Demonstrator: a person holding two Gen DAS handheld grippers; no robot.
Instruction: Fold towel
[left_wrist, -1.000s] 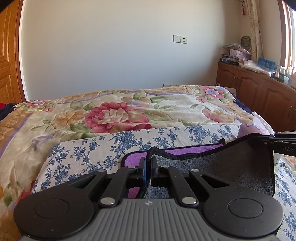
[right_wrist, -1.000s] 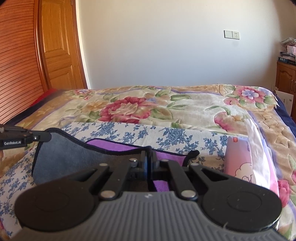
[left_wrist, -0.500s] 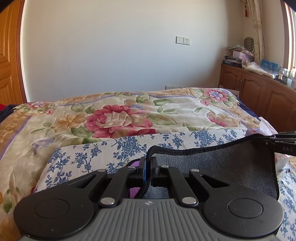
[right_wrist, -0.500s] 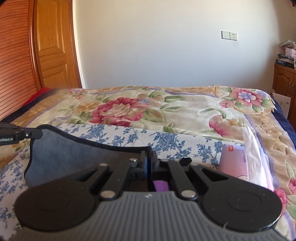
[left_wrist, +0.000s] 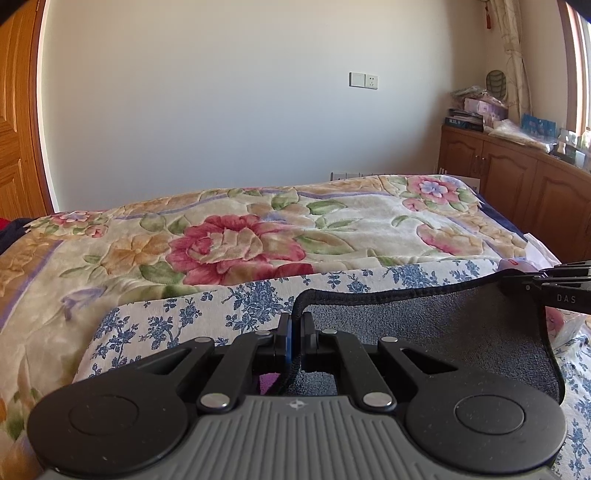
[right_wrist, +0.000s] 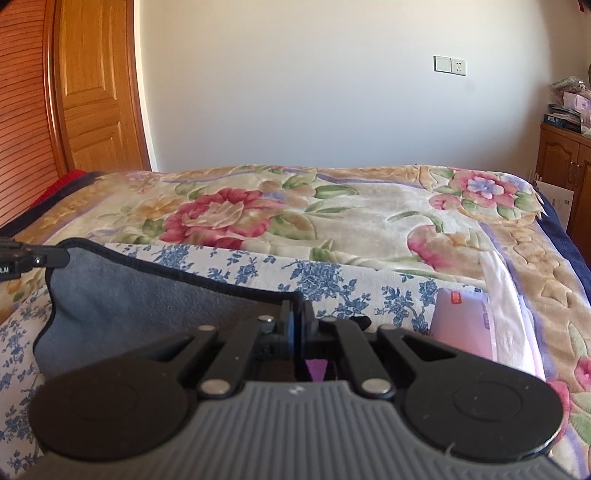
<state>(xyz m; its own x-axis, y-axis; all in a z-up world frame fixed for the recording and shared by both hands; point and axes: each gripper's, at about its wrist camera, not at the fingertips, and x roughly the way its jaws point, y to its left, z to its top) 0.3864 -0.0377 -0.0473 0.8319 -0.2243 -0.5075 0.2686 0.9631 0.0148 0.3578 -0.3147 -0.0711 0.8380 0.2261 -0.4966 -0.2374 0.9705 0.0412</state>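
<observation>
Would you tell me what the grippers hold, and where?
Both hold the dark towel by its top edge: left gripper, right gripper.

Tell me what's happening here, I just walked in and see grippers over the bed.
A person is folding a gray towel on the bed. The left gripper and right gripper each pinch its black-trimmed top edge, holding it stretched between them above the blue floral cloth. A bit of purple underside shows below; the fold is not yet laid down.
</observation>
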